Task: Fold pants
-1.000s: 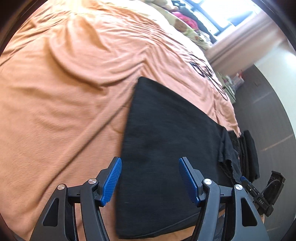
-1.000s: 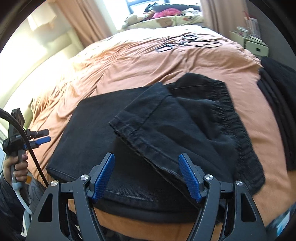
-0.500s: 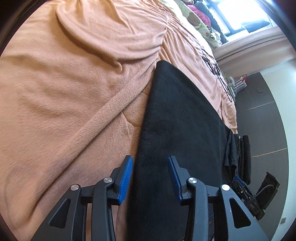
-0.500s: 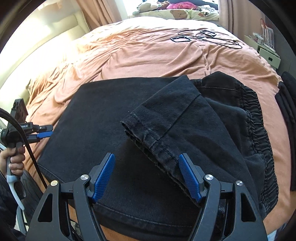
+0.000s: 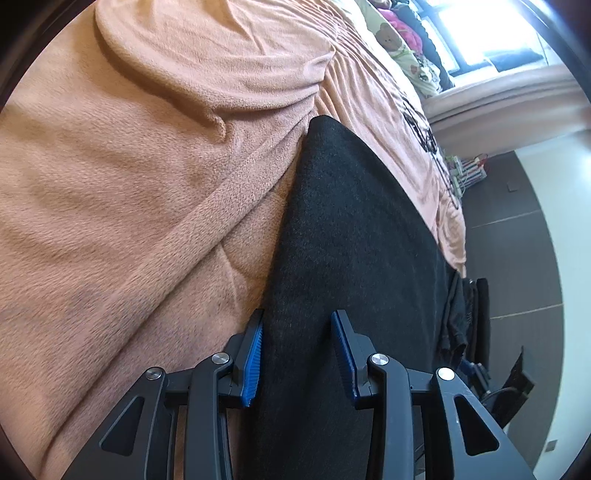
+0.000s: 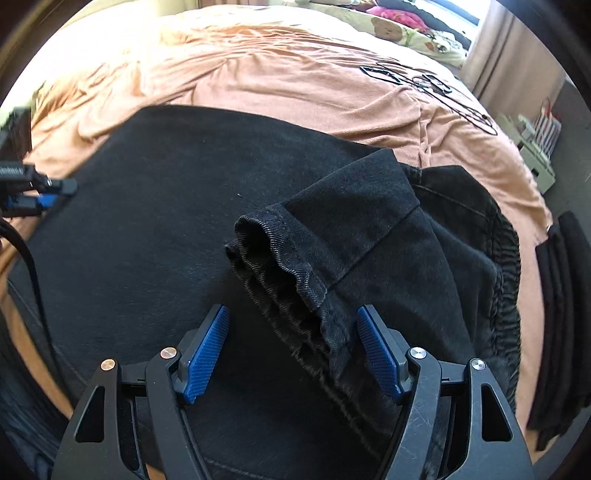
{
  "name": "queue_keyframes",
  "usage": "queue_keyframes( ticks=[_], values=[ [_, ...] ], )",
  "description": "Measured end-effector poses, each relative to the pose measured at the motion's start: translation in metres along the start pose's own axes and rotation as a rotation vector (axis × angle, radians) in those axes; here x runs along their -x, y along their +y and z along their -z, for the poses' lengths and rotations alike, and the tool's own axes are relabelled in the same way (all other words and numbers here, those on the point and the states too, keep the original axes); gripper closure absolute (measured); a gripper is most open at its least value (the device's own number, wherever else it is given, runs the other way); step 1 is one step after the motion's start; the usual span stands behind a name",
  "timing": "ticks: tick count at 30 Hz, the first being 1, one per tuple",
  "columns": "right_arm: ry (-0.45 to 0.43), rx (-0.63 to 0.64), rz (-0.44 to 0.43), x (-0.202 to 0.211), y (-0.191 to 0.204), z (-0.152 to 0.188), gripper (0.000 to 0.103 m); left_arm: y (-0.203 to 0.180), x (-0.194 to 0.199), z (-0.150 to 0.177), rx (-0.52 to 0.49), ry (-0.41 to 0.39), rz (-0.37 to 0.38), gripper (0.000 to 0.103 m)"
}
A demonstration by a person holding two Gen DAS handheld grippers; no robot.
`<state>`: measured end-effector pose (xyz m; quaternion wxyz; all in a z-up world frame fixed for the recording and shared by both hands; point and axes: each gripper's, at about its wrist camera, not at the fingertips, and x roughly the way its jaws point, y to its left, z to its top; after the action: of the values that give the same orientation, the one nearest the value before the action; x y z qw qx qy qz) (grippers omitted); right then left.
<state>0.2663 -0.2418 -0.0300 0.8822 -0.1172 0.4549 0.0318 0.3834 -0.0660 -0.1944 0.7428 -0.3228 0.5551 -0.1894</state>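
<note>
Both tools have dropped closer to the black pants on the bed. One leg already lies folded back over the rest. The left hand-held gripper is closing astride the fold edge, not yet pinching; the right hand-held gripper gapes around the hem, so further folds remain.

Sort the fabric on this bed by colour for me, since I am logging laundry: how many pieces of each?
Black: 3, the felt mat, the denim pants, the folded stack at the bed's edge
Orange: 1, the blanket
Printed cream: 1, the teddy-bear bedding
Total: 5
</note>
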Motion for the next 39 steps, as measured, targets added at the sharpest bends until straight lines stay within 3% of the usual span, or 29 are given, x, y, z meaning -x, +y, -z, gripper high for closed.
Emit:
queue_keyframes(
  ticks=[2, 5, 6, 9, 13, 17, 30, 36, 39],
  values=[
    [-0.002, 0.011, 0.015, -0.002, 0.002, -0.001, 0.037, 0.004, -0.003, -0.004, 0.028, 0.002, 0.033, 0.067],
    [-0.005, 0.006, 0.027, -0.002, 0.004, -0.003, 0.049, 0.001, -0.003, -0.005, 0.029, -0.001, 0.020, 0.093],
    [-0.005, 0.003, 0.025, -0.001, 0.004, -0.003, 0.052, -0.002, -0.001, -0.004, 0.015, -0.018, 0.005, 0.096],
    [-0.007, 0.003, 0.025, 0.001, 0.010, -0.003, 0.059, -0.015, 0.015, 0.000, -0.019, -0.086, -0.007, 0.097],
    [-0.007, -0.005, 0.025, 0.006, 0.014, -0.004, 0.068, -0.022, 0.038, 0.000, -0.014, -0.123, 0.032, 0.097],
    [-0.013, -0.010, 0.002, 0.015, 0.014, -0.005, 0.073, -0.029, 0.058, -0.003, -0.044, -0.153, 0.025, 0.097],
    [-0.053, 0.013, -0.183, 0.030, 0.051, -0.025, 0.094, 0.021, 0.123, -0.007, 0.035, -0.251, -0.031, 0.097],
    [-0.081, -0.078, -0.301, 0.039, 0.017, -0.032, 0.095, 0.040, 0.128, -0.006, 0.060, -0.247, -0.048, 0.097],
    [-0.098, -0.119, -0.320, 0.043, -0.008, -0.033, 0.096, 0.040, 0.125, -0.007, 0.052, -0.244, -0.061, 0.097]
  ],
)
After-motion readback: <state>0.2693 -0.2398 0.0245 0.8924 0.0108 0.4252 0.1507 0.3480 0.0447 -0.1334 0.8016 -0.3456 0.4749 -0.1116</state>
